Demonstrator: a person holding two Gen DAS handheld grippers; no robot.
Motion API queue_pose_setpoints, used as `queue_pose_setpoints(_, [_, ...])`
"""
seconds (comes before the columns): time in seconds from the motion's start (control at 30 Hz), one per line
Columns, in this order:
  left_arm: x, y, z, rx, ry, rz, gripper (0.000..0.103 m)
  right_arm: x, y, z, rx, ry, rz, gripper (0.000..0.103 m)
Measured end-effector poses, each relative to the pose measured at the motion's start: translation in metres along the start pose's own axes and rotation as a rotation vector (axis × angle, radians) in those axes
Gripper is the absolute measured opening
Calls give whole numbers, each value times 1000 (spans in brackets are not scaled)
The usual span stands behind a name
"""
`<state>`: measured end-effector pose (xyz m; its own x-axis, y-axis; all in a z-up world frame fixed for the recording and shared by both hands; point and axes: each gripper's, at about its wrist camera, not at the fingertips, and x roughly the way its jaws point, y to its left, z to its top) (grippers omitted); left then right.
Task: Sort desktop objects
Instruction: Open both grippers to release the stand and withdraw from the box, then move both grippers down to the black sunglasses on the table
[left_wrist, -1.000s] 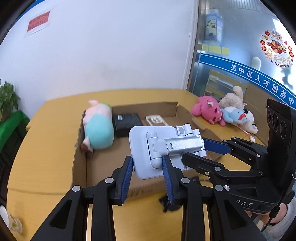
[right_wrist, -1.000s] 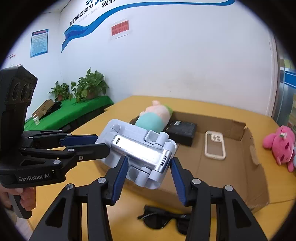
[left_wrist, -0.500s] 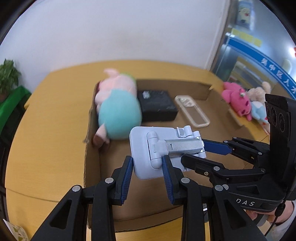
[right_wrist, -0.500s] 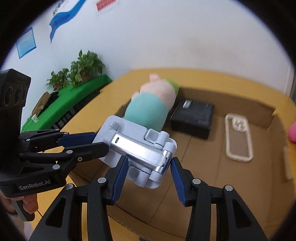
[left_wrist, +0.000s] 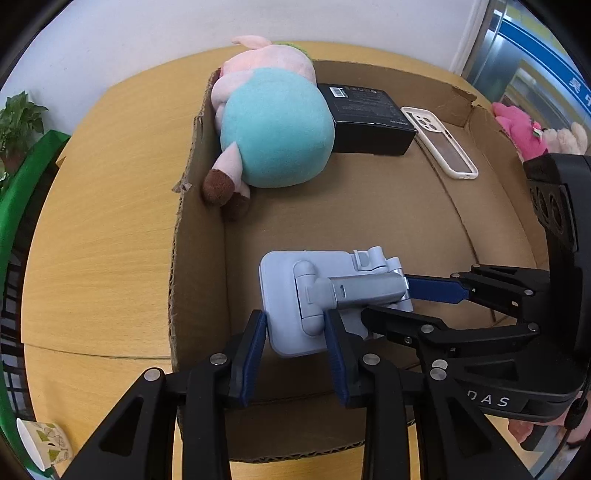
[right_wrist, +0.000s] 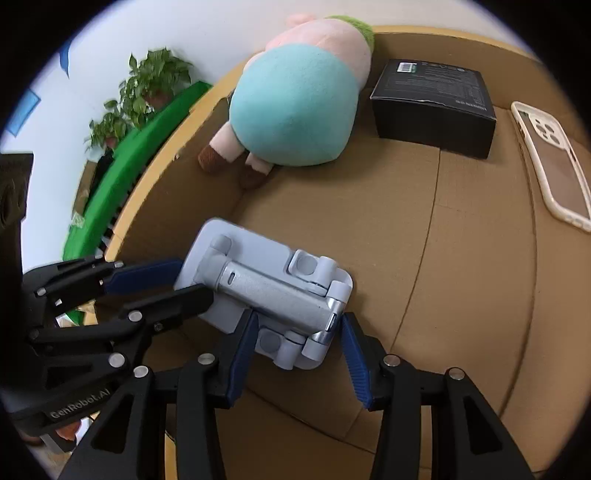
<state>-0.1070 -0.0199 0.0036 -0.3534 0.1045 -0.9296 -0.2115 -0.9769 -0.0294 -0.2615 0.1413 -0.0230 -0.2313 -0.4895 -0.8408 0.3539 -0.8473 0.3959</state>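
Observation:
A folded pale blue phone stand (left_wrist: 325, 295) with a silver arm is held low inside the cardboard box (left_wrist: 199, 206), near its front left corner. My left gripper (left_wrist: 295, 339) is shut on the stand's near end. My right gripper (right_wrist: 295, 343) is shut on its other end, where the stand (right_wrist: 273, 291) also shows. In the box lie a pink and teal plush pig (left_wrist: 273, 122), a black carton (left_wrist: 365, 118) and a clear phone case (left_wrist: 439, 144).
The box sits on a wooden table (left_wrist: 103, 206). Pink and beige plush toys (left_wrist: 524, 129) lie beyond the box's right wall. A paper cup (left_wrist: 40, 443) stands at the table's near left. Potted plants (right_wrist: 144, 92) stand on a green shelf to the left.
Both grippers have carried the stand forward over the box's front wall and down into the box. Their hold on it has not changed.

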Motion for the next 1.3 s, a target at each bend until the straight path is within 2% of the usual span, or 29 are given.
queue_pose_setpoints(0.03, [-2, 0, -1, -5, -6, 16, 31, -1, -1, -1, 7, -1, 6, 46])
queue_pose_setpoints(0.1, [-10, 0, -2, -3, -29, 25, 34, -13, -2, -6, 12, -30, 30, 58])
queue_pose_setpoints(0.13, [-19, -2, -5, 3, -65, 40, 36, -25, -1, -10, 1, -64, 24, 61])
queue_pose_setpoints(0.2, [-40, -5, -9, 18, -151, 45, 48, -55, 2, -21, -53, -156, -46, 71])
queue_pose_setpoints(0.23, [-51, -8, -13, 20, -202, 40, 52, -72, 5, -30, -91, -210, -102, 74])
queue_pose_setpoints(0.27, [-66, -13, -18, 18, -271, 25, 61, -89, 10, -39, -142, -265, -180, 78])
queue_pose_setpoints(0.3, [-77, -17, -24, 13, -332, 8, 72, -102, 15, -50, -191, -309, -239, 79])
queue_pose_setpoints(0.33, [-89, -23, -32, 3, -408, -17, 76, -114, 19, -61, -235, -347, -267, 79])
queue_pose_setpoints(0.4, [-103, -35, -46, -13, -513, -59, 88, -133, 17, -81, -263, -385, -246, 79])
queue_pose_setpoints(0.53, [-106, -58, -66, -39, -620, -81, 92, -155, -2, -113, -237, -405, -232, 79])
queue_pose_setpoints(0.7, [-85, -76, -85, -44, -589, -189, 92, -155, -39, -147, -180, -351, -158, 79])
queue_pose_setpoints(0.8, [-68, -84, -96, -23, -514, -239, 92, -144, -66, -158, -135, -289, -136, 79])
queue_pose_setpoints(0.93, [-41, -88, -102, -3, -391, -283, 92, -130, -95, -160, -86, -254, -119, 79])
queue_pose_setpoints(1.07, [-21, -87, -107, -39, -317, -316, 92, -109, -97, -151, -119, -221, -123, 79])
queue_pose_setpoints(1.13, [-12, -86, -107, -65, -294, -330, 92, -100, -91, -147, -145, -209, -94, 79])
queue_pose_setpoints(1.3, [-8, -82, -107, -83, -297, -336, 92, -91, -75, -152, -185, -186, -32, 80])
